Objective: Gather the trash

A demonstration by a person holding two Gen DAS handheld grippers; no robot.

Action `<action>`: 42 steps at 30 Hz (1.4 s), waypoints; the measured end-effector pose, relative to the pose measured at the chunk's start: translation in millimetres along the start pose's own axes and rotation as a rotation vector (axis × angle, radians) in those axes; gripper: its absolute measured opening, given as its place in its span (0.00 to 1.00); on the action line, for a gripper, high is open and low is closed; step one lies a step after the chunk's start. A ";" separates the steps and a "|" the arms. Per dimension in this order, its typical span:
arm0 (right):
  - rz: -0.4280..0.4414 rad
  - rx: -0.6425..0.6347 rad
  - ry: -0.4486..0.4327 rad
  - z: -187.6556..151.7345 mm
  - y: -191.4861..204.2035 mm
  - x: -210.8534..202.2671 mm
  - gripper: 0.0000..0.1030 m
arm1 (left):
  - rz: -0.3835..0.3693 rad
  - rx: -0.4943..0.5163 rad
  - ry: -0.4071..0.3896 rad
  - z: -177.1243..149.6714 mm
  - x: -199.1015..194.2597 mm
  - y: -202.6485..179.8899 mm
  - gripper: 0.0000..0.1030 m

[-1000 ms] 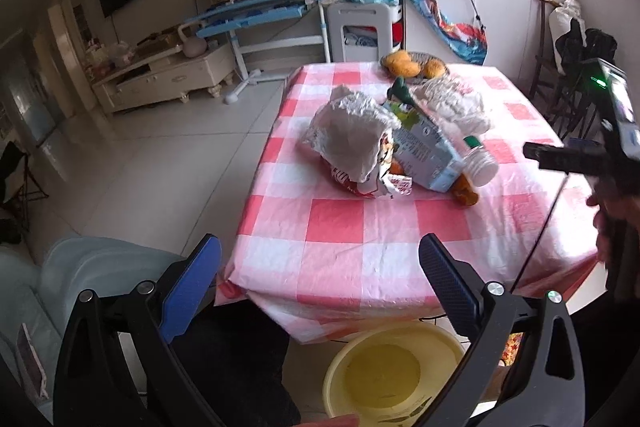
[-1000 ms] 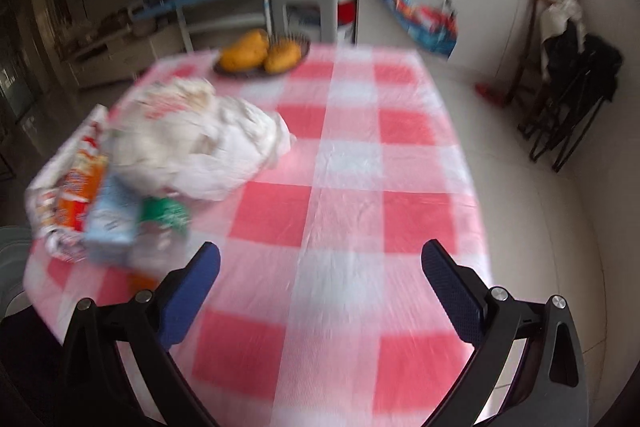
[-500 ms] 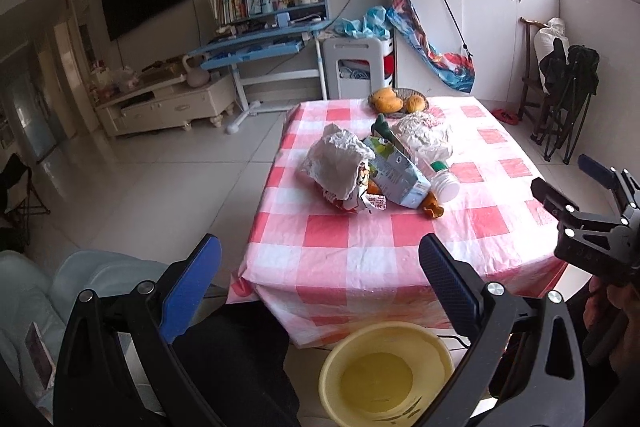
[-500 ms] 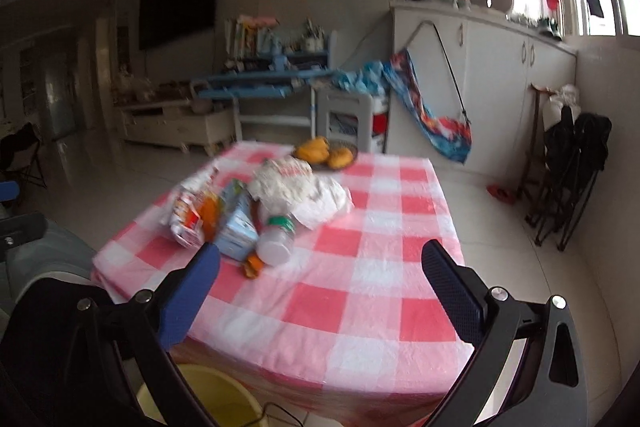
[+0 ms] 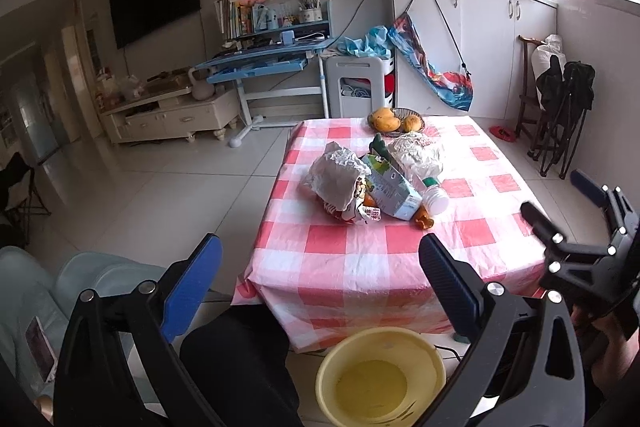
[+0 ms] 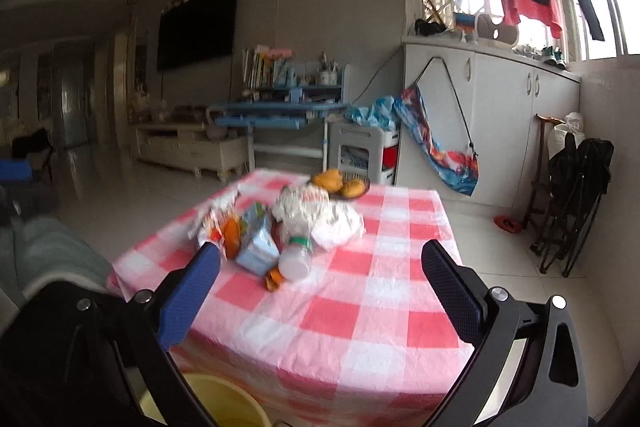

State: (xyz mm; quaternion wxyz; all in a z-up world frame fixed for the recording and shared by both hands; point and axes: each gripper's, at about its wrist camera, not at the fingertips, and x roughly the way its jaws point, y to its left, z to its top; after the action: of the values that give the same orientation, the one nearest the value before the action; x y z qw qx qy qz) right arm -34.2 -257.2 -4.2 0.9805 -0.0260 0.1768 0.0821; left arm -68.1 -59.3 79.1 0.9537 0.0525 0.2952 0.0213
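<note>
Through my left wrist camera, I am holding my left gripper (image 5: 320, 259) with its blue-padded fingers (image 5: 192, 279) spread wide and nothing between them. It is hanging off the near edge of the table (image 5: 360, 267), which is wearing a red-and-white checked cloth. The trash is sitting in a heap near the middle of that cloth: a crumpled white bag (image 5: 338, 179), a carton (image 5: 394, 193) lying on its side against it, a plastic bottle (image 5: 434, 197) with a green cap ring lying beside the carton, a second crumpled white bag (image 5: 416, 155) behind them, and an orange scrap (image 5: 424, 221) touching the bottle. A dish of mangoes (image 5: 394, 119) is standing at the far edge. A yellow bucket (image 5: 380, 375) is sitting on the floor below the table's near edge, under my fingers. My right gripper (image 5: 560, 203) is showing at the right, jaws parted and holding nothing.

Through my right wrist camera, I am seeing the right gripper (image 6: 320, 279) spread just as wide, clasping nothing, hovering over the near part of the checked cloth. The heap is looking blurred here, with the carton (image 6: 258, 245) and bottle (image 6: 296, 259) lying just beyond my left finger and the white bag (image 6: 320, 215) behind them. The bucket's rim (image 6: 224, 399) is peeking in at the bottom.
</note>
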 end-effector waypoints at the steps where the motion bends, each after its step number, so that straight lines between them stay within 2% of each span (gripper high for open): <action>1: 0.011 0.011 0.014 0.9 0.0 3.9 0.94 | 0.000 -0.001 0.006 -0.4 0.9 0.5 0.93; 6: 0.037 0.045 -0.014 3.1 4.7 4.6 0.94 | -0.003 -0.007 0.027 -0.5 8.2 0.9 0.93; 13: 0.057 -0.045 0.012 1.6 22.4 12.9 0.94 | -0.002 -0.030 0.076 -4.7 36.5 -0.9 0.93; 21: 0.080 -0.073 0.024 3.1 35.7 12.7 0.94 | 0.011 -0.024 0.103 -8.5 50.7 0.9 0.93; 31: 0.052 -0.100 0.013 6.3 37.9 6.0 0.94 | 0.020 -0.049 0.060 -6.0 33.1 10.4 0.93; 38: 0.041 -0.127 0.003 8.6 44.2 2.7 0.94 | 0.034 -0.126 0.062 -7.7 30.5 35.4 0.93; 42: 0.046 -0.145 0.008 7.5 48.7 4.1 0.94 | 0.023 -0.198 0.097 -9.8 47.2 50.2 0.93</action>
State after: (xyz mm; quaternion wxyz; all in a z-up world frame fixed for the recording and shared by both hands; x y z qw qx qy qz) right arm -36.1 -208.1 0.3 0.9732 -0.0932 0.1747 0.1169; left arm -35.3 -5.2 50.3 0.9386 -0.0395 0.3366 0.0640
